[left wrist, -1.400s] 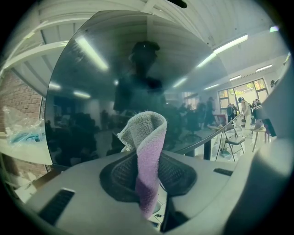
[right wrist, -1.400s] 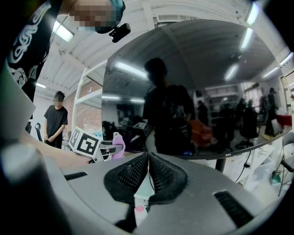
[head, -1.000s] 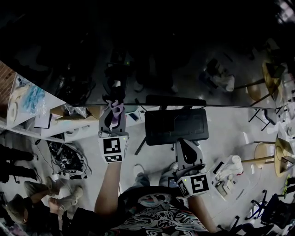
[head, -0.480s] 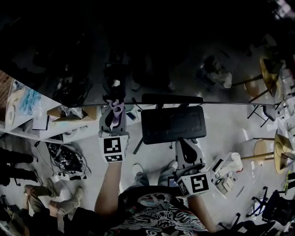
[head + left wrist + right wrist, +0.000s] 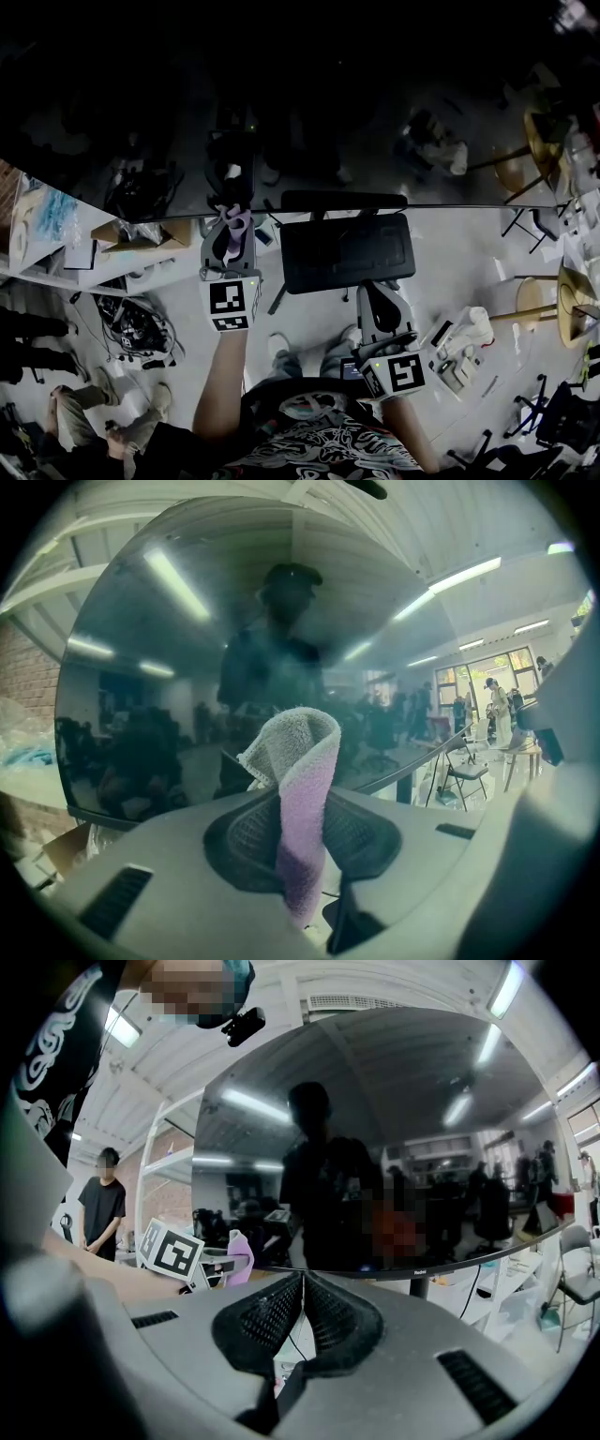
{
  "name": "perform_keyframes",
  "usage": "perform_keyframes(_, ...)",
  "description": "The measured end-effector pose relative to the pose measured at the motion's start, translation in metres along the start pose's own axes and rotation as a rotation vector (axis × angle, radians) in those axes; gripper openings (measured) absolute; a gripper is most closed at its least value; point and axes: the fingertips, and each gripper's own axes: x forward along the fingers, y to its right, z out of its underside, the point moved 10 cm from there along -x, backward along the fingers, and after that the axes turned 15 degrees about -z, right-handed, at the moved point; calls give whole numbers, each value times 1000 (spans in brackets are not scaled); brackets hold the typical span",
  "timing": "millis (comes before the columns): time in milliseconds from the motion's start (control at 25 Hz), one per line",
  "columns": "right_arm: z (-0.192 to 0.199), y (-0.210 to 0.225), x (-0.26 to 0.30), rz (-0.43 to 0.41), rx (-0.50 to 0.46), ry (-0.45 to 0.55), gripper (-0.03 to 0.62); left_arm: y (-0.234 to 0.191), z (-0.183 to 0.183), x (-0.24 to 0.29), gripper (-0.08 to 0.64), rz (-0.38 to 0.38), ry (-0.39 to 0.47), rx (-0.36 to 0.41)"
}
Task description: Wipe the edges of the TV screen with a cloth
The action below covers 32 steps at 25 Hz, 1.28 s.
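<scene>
The left tool [image 5: 232,221] was pinching a purple and grey cloth [image 5: 298,761] between its jaws, the cloth standing up out of them in a folded loop. It was held at the lower edge of the dark TV screen [image 5: 328,112], toward the left part of that edge. Whether the cloth was actually touching the screen could not be told. In the left gripper view the glossy screen filled most of the far side and reflected ceiling lights and the dark shape of a person.

The right tool [image 5: 301,1288] had its jaws pressed together with nothing between them. It hung nearer the person and lower than the left one, well apart from the screen's edge. Just below the screen's edge, between the two tools, was a dark rectangular panel [image 5: 347,251]. A pale floor [image 5: 450,262] lay beneath, with a wooden stool [image 5: 530,305] at the right.
</scene>
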Motion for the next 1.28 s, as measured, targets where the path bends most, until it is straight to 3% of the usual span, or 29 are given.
perform_keyframes(880,4,21,-13,16,20,12,29,40,-6,4,103,74,-1,25)
perform_keyframes(1280,6,37,-32,64,33,25,29,66,-10,7,103,118,-1,29)
